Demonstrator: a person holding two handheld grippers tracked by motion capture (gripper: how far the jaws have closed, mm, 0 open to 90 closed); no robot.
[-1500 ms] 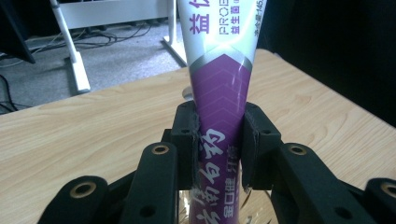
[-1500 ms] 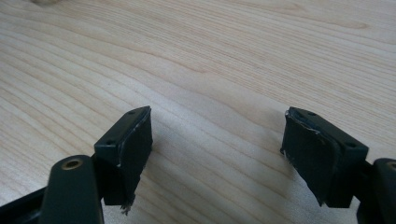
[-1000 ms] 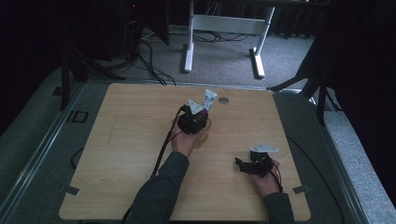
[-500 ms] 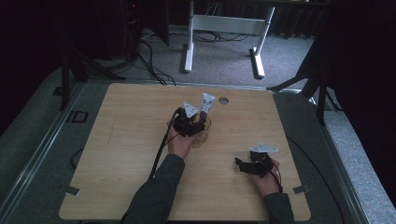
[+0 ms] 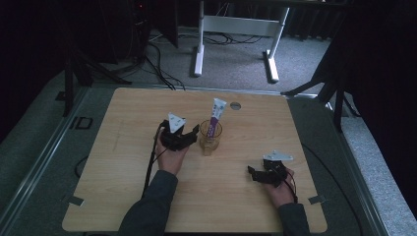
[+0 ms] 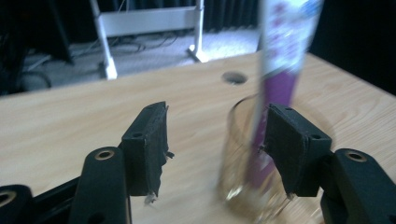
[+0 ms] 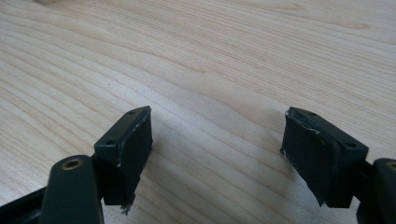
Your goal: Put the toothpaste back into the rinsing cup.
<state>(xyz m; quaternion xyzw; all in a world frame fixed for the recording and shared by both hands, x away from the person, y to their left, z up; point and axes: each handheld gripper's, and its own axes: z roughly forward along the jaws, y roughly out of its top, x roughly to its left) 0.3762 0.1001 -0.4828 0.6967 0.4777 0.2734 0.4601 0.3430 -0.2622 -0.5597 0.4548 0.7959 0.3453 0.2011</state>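
High view: white-and-purple tube (image 5: 214,119) being left standing in clear glass cup (image 5: 210,138); left gripper (image 5: 189,139) being held spread, empty, just beside cup; right gripper (image 5: 254,173) being held spread over light wooden table (image 5: 123,162).

A light wooden table (image 5: 123,196) with rounded corners sits on grey carpet (image 5: 305,64), a small round cable hole (image 5: 235,105) near its far edge. Beyond that far edge stands a white metal frame (image 5: 236,29) (two legs joined by a crossbar). Black cables (image 5: 157,59) trail over the carpet left of the frame. Black stand legs (image 5: 74,73) rise off the table's far left corner; the room behind is dark.
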